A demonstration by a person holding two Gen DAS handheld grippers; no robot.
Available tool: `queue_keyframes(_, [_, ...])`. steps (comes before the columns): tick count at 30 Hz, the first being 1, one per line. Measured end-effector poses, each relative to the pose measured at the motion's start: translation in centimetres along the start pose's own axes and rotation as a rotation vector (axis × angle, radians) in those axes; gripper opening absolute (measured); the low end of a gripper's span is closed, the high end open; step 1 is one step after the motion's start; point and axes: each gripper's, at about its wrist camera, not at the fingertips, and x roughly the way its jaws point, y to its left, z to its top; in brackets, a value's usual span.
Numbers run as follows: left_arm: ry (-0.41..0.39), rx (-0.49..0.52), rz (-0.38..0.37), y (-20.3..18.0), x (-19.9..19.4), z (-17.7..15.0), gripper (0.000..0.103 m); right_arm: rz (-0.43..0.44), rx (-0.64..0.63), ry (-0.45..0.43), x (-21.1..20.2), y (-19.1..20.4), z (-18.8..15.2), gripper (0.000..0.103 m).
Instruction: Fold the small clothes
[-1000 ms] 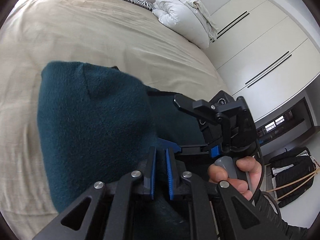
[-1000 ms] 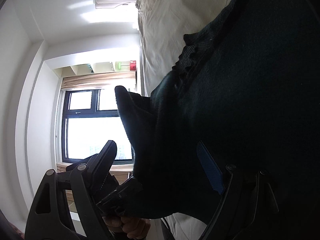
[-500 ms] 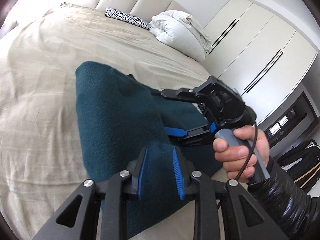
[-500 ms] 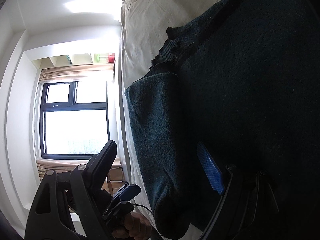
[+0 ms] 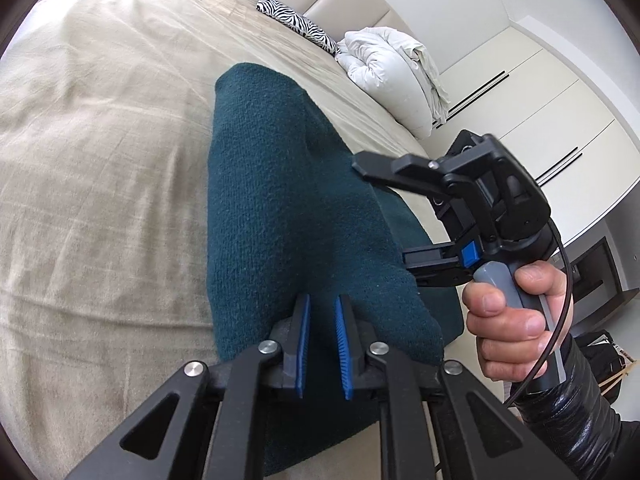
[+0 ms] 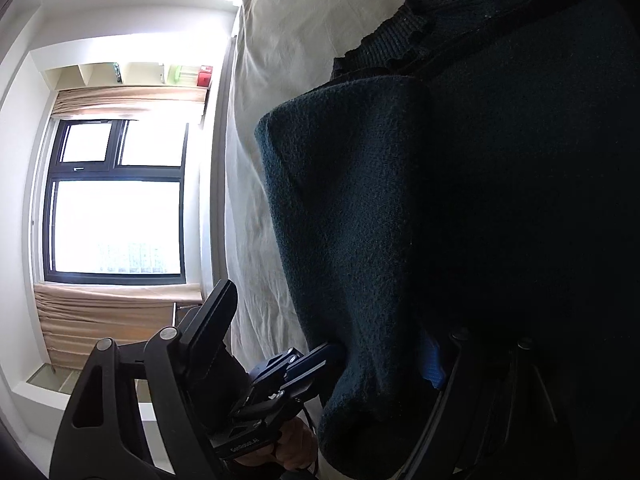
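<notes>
Garment: a dark teal knit sweater (image 5: pixel 288 208) lies on the beige bedspread (image 5: pixel 100 168), near the bed's edge; its ribbed collar (image 6: pixel 400 36) shows in the right wrist view.

Fold: one side of the sweater is doubled over into a long thick band running away from the left gripper. A second ago the cloth spread much wider and flatter in the left view; now the band is narrower and its rounded end hangs over the edge.

Left gripper (image 5: pixel 322 344): jaws narrow and closing, blue pads near each other. Teal cloth lies right behind them, but I cannot tell whether any is pinched.

Right gripper (image 5: pixel 384 216): jaws wide apart and closing, the folded band between them, pads not pressing on it. A second ago it sat lower, close against the cloth; now it stands higher and off to the side.

Right hand (image 5: pixel 516 312): wrapped round the grey handle, black sleeve (image 5: pixel 576 432) below.

Background: zebra-print pillow (image 5: pixel 296 24) and white duvet (image 5: pixel 392 76) by the headboard; white wardrobe (image 5: pixel 540 112); window (image 6: pixel 116 200) with beige curtain.
</notes>
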Motion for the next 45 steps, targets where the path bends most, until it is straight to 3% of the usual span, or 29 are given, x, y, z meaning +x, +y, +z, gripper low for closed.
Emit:
queue_keyframes(2, [-0.006,0.003,0.000,-0.1,-0.2,-0.2,0.015,-0.050,-0.014,-0.011,0.2,-0.1,-0.2,0.057])
queue_keyframes(4, [-0.005,0.009,0.001,-0.3,-0.2,-0.4,0.015,-0.087,-0.001,-0.025,-0.2,-0.6,-0.2,0.018])
queue_keyframes(5, [0.000,0.013,0.001,-0.5,-0.2,-0.4,0.015,-0.091,0.007,-0.027,-0.6,-1.0,-0.3,0.015])
queue_keyframes(10, [-0.011,0.073,0.005,-3.5,0.1,-0.2,0.037,-0.134,-0.057,-0.049,-2.2,0.2,-0.7,0.013])
queue_keyframes(19, [-0.027,0.143,-0.020,-7.4,0.1,1.2,0.050,-0.200,-0.093,-0.122,-10.0,0.3,-0.9,0.013])
queue_keyframes(28, [0.011,0.180,-0.014,-9.4,2.7,2.6,0.050,-0.305,-0.035,-0.192,-19.0,-3.8,-1.1,0.013])
queue_keyframes(37, [0.043,0.298,0.026,-13.6,6.1,3.7,0.052,-0.315,0.006,-0.201,-21.6,-6.2,-1.3,0.013])
queue_keyframes(44, [0.063,0.297,0.057,-13.8,9.0,3.5,0.052,-0.337,-0.011,-0.160,-20.9,-5.3,0.6,0.013])
queue_keyframes(45, [0.071,0.284,0.066,-13.5,9.6,3.5,0.052,-0.336,-0.005,-0.157,-22.6,-5.8,0.4,0.013])
